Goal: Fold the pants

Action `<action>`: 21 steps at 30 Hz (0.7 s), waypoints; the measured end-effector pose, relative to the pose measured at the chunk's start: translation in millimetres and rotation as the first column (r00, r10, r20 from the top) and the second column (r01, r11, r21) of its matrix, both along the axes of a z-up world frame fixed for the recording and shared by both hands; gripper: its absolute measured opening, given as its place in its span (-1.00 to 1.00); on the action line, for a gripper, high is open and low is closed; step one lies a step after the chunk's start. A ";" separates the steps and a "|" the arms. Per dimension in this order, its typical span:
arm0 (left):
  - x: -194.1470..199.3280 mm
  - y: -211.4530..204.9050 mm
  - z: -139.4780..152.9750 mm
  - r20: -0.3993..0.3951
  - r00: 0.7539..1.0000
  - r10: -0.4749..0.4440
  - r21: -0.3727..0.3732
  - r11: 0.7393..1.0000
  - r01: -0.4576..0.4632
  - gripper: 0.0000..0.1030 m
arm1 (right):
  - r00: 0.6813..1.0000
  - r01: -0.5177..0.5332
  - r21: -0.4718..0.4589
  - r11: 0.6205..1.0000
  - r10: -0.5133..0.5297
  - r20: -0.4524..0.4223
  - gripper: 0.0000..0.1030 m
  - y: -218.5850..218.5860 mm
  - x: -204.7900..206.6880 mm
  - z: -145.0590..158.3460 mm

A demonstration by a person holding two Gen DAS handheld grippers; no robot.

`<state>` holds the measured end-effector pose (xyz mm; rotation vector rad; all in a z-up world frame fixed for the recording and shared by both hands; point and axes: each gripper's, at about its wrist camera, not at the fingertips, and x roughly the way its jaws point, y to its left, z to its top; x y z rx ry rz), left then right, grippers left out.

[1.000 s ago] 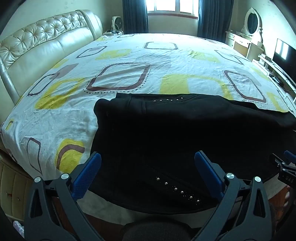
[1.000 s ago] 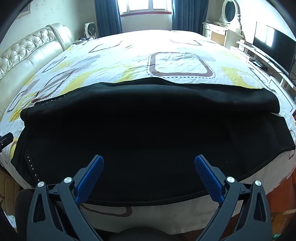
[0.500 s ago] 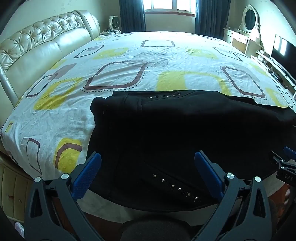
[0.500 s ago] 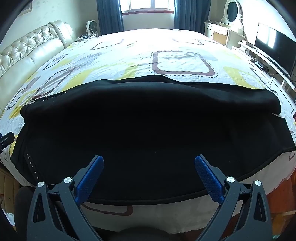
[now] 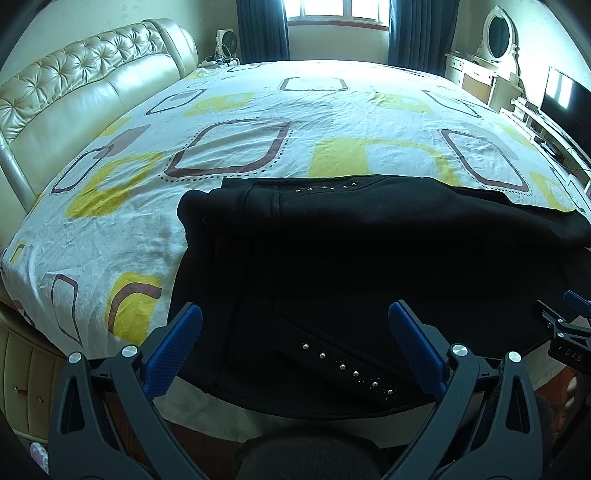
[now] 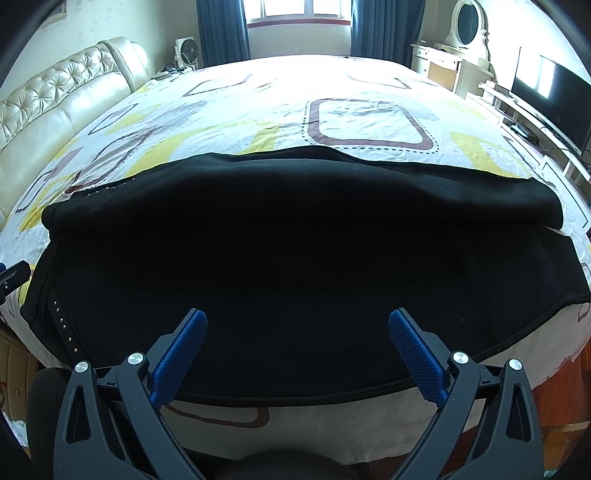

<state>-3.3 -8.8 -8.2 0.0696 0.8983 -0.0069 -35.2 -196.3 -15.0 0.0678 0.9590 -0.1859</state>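
Black pants (image 5: 369, 258) lie flat across the near edge of the bed, waist to the left, with rows of small silver studs (image 5: 347, 369). The same pants (image 6: 295, 258) fill the right wrist view, the far leg lying over the near one. My left gripper (image 5: 295, 347) hovers open over the waist end, nothing between its blue pads. My right gripper (image 6: 297, 354) stands open over the legs near the bed's front edge, holding nothing. The right gripper's tip (image 5: 565, 325) shows at the right edge of the left wrist view.
The bed sheet (image 5: 258, 122) is white with yellow and brown squares. A tufted cream headboard (image 5: 74, 96) stands at the left. A dresser with an oval mirror (image 6: 469, 33) and a television (image 6: 550, 99) line the right wall. Curtains frame a window (image 6: 295, 11) at the back.
Both grippers have drawn back and risen slightly from the pants, so more of the bed shows. Their jaws stay open and the pants have not moved.
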 end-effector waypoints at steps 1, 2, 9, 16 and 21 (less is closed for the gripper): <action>0.4 -0.6 -0.1 -0.001 1.000 0.000 0.001 1.000 0.000 0.96 | 1.000 -0.001 0.000 1.000 0.001 -0.001 0.91 0.3 -0.1 -0.4; 0.4 -0.6 -0.1 -0.001 1.000 -0.001 0.002 1.000 0.001 0.96 | 1.000 -0.001 0.000 1.000 0.001 -0.001 0.91 0.8 0.0 -0.7; -0.2 -2.6 -0.6 -0.002 1.000 -0.005 0.003 1.000 0.005 0.96 | 1.000 -0.004 -0.001 1.000 0.004 -0.006 0.91 2.3 -0.2 -0.7; -0.2 -4.4 -0.9 -0.007 1.000 -0.006 0.004 1.000 0.006 0.96 | 1.000 -0.008 0.000 1.000 0.008 -0.007 0.91 3.7 -0.2 -0.7; -0.6 -5.1 -1.0 -0.007 1.000 -0.007 0.004 1.000 0.007 0.96 | 1.000 -0.008 0.001 1.000 0.008 -0.008 0.91 3.5 -0.1 -1.0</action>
